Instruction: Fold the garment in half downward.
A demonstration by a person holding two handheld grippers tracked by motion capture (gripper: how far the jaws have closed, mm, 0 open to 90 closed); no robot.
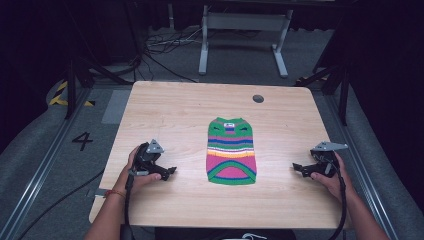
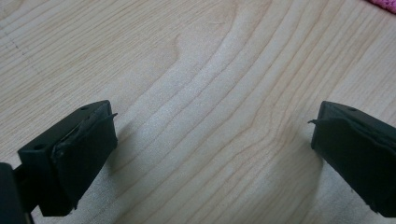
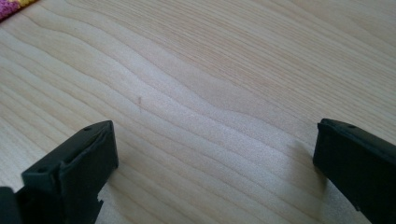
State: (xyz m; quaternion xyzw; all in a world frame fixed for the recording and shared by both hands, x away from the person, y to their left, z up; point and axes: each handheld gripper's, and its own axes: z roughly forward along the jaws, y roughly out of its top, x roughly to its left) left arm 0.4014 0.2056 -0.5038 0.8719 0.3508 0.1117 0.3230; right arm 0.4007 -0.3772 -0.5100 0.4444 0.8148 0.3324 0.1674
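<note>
Light wood table (image 1: 170, 110), pale grain with long wavy bands, rounded corners, one small dark round hole (image 1: 258, 98) near the far edge. A small knitted sweater (image 1: 231, 150) lies flat at the table's middle, neck toward the far side; striped in green, pink, blue, yellow and white, hem edged in green, knit looks ribbed though the high view is too coarse to be sure. Left gripper (image 1: 169, 172) rests low on the table to the sweater's left, held in the left hand (image 1: 136, 167), jaws spread wide with bare wood between them; its own view shows matte black blocky pads, slightly frayed at the edges, and a pink corner of the sweater at top right. Right gripper (image 1: 298, 168), in the right hand (image 1: 327, 175), sits to the sweater's right near the table's right edge, jaws likewise parted and empty. Both grippers are apart from the sweater, with open wood on either side. Grey carpet floor (image 1: 45, 145) surrounds the table.
</note>
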